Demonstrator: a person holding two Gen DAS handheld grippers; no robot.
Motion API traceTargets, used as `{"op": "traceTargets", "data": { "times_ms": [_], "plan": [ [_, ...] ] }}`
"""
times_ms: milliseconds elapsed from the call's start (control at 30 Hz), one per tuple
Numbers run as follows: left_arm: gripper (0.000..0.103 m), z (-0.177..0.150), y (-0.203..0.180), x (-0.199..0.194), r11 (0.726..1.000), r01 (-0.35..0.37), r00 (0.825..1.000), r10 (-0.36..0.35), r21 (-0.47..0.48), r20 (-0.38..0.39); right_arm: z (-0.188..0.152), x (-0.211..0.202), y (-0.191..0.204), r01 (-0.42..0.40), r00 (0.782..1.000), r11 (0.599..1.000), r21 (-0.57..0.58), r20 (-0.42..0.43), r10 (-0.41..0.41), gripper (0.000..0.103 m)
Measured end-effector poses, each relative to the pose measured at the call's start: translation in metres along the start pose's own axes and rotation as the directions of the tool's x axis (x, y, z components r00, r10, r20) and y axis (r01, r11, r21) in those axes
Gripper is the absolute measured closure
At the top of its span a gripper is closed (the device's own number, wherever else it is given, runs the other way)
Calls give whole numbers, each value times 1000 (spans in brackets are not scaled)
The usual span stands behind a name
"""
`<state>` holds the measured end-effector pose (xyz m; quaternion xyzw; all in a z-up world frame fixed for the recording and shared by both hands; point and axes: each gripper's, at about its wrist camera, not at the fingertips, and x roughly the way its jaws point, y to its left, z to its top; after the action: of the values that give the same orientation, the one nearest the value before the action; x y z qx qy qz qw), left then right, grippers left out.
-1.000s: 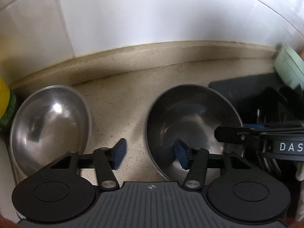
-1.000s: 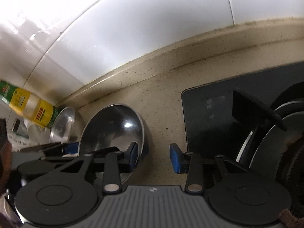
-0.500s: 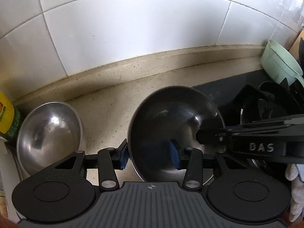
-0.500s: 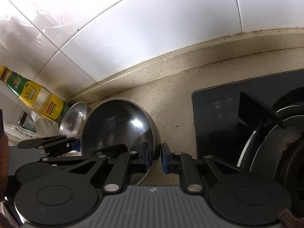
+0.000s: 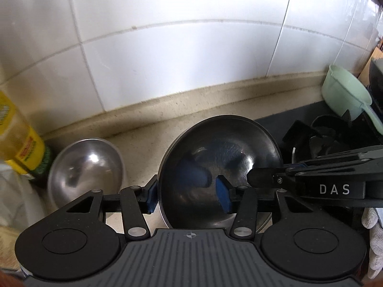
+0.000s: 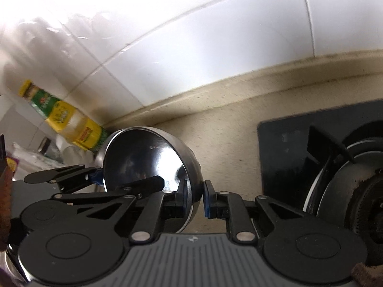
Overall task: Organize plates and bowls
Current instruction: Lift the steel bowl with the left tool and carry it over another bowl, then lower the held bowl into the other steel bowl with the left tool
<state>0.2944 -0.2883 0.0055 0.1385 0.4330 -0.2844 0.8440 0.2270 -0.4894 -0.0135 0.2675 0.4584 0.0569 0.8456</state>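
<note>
Steel bowl (image 6: 153, 162): right tool (image 6: 195, 199) clamps its rim; left tool (image 5: 189, 195), jaws just widened, straddles the opposite rim; "DAS" readable.

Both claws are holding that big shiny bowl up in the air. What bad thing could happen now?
The big bowl is smooth steel and tilted, and the right gripper pinches only its thin rim, so it might slip and clang down. The left gripper straddles the opposite rim without clearly squeezing, so it may not catch it. The small bowl and the oil bottle stand close by on the counter; a swing that way could knock them.
</note>
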Motion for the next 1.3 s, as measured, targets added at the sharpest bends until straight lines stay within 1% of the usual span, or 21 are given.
{"op": "traceTargets", "data": {
  "times_ms": [267,367,533,733,900,1067,1300],
  "plan": [
    [45,-27,9,-62,997,-72,995,73,-17,72,-15,-25,41,-70,998,995,-70,0,70,89],
    [45,-43,13,-80,995,-91,993,93,-29,78,-26,-29,55,-103,995,990,-97,-16,102,89],
    [44,-67,23,-100,991,-118,990,123,-65,68,-44,-28,77,-128,991,982,-141,-63,120,89],
    [44,-84,32,-105,986,-138,989,142,-95,38,-63,-15,95,-150,983,973,-173,-131,128,89],
    [44,-92,37,-104,984,-141,989,144,-104,19,-70,-8,99,-155,977,971,-181,-171,124,89],
    [45,-97,38,-96,985,-133,991,134,-112,-5,-71,1,100,-130,977,973,-189,-190,94,89],
    [46,-99,44,-83,986,-125,992,121,-108,-39,-69,15,97,-113,971,975,-191,-231,68,89]
  ]
}}
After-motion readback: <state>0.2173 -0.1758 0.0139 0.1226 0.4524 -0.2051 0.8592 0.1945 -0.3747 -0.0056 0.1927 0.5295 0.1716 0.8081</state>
